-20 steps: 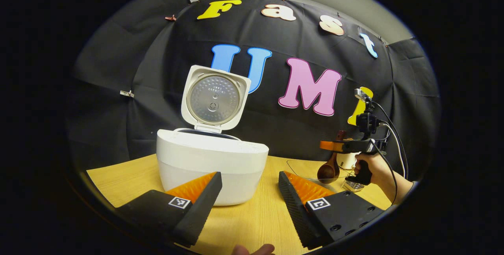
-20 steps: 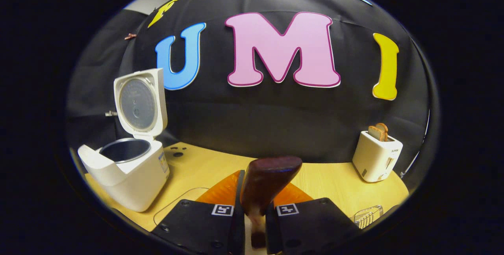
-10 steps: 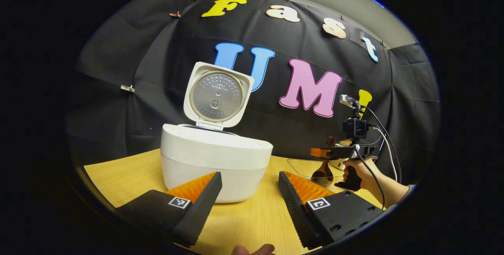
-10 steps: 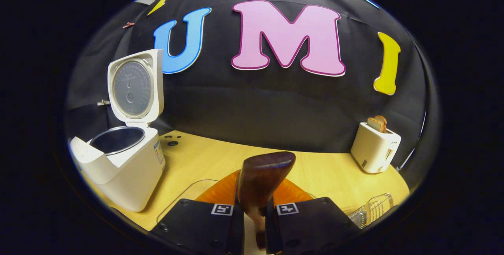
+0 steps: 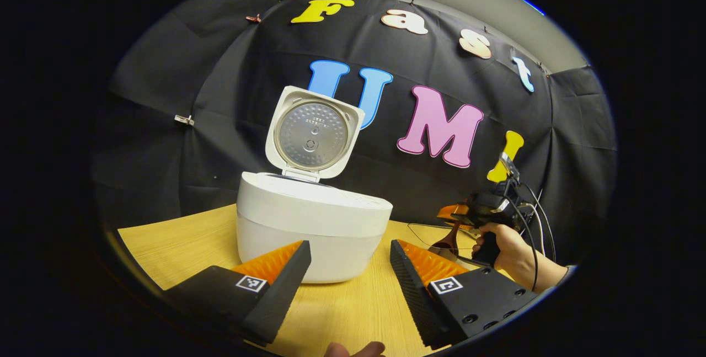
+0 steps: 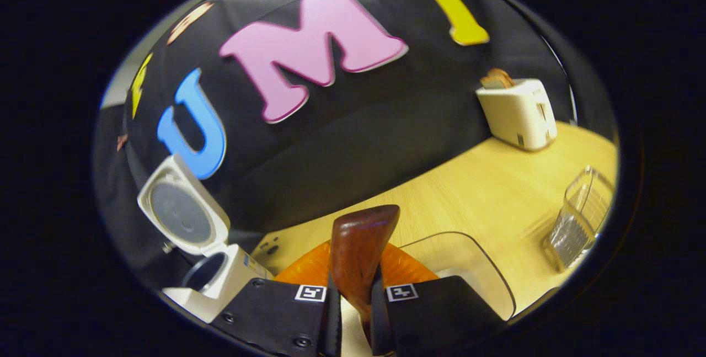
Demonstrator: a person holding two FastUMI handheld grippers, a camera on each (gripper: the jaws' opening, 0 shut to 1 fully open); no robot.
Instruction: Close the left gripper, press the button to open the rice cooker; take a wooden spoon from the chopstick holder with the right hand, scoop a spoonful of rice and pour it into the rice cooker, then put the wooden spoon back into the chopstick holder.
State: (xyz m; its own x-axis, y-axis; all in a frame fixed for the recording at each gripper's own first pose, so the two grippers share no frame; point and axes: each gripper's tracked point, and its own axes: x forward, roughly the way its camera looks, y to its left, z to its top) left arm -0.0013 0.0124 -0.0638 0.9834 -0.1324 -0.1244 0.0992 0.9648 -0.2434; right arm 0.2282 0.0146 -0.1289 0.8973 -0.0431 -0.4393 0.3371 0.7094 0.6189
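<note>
1. Wooden surface [image 5: 182, 246] is carrying everything, and I am working over its right-hand part.
2. White rice cooker [image 5: 311, 230] is sitting with its lid [image 5: 313, 133] standing upright, so I am judging the button step done. From my right tool's view the cooker [image 6: 212, 291] is lying low and to the left, with the dark pot mouth showing.
3. I am seeing a white toaster [image 6: 518, 114] at the far edge, well apart from the work.
4. I am seeing a clear wire holder [image 6: 579, 219] off to the right, which may be the chopstick holder; I cannot tell for sure.
5. I am keeping my left tool [image 5: 350, 268] released, jaws spread wide, idling just in front of the cooker.
6. I am clenching my right tool [image 6: 356, 302] on the wooden spoon [image 6: 358, 252], both fingers pressing its handle. In the left gripper view, that tool [image 5: 469, 214] is tipping downward beside a clear glass rim.
7. I am holding the spoon's long axis roughly in line with the fingers, handle end poking forward, bowl [image 5: 444, 245] hanging below toward the glass rim. I am judging the scoop is at hand; the rice itself I cannot make out. Afterwards the load must travel left to the cooker, and my right hand is the one nearer.
</note>
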